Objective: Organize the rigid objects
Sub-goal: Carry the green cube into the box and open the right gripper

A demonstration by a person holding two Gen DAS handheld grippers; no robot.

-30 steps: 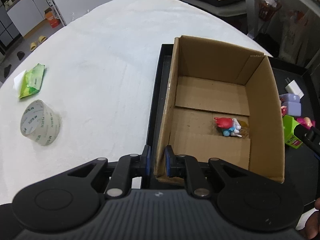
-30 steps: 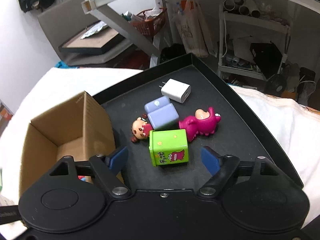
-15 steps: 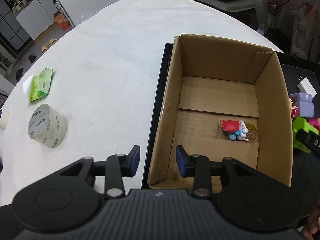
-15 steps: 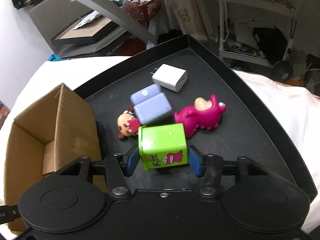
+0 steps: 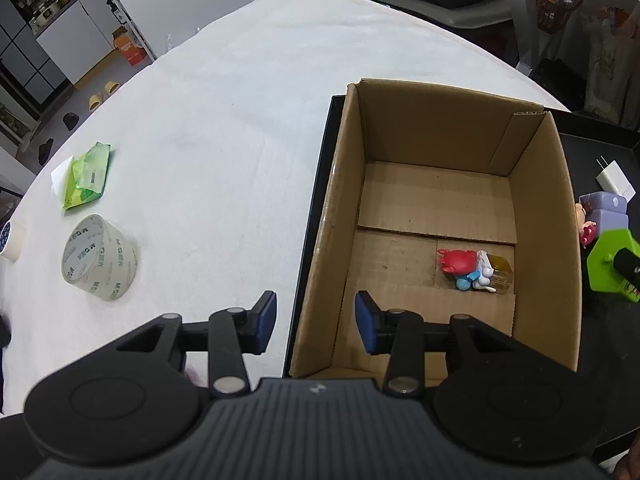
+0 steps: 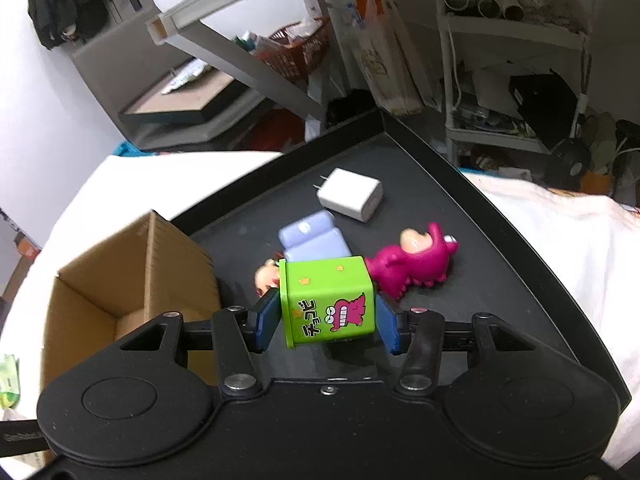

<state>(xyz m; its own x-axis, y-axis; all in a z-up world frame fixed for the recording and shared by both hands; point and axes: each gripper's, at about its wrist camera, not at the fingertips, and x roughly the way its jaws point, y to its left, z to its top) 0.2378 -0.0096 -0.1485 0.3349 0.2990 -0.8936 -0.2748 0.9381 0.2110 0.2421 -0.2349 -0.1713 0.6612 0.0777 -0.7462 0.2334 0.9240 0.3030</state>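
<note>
"MGRK" repeated around the tape roll [image 5: 99,258]

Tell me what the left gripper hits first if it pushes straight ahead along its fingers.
Probably the cardboard box: the open left gripper straddles its near left wall, one finger outside, one over the inside. Depth is unclear, so it might pass above the rim.

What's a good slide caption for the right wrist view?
Right hand-held gripper clamps a green cartoon box above the black tray, beside the cardboard box.
</note>
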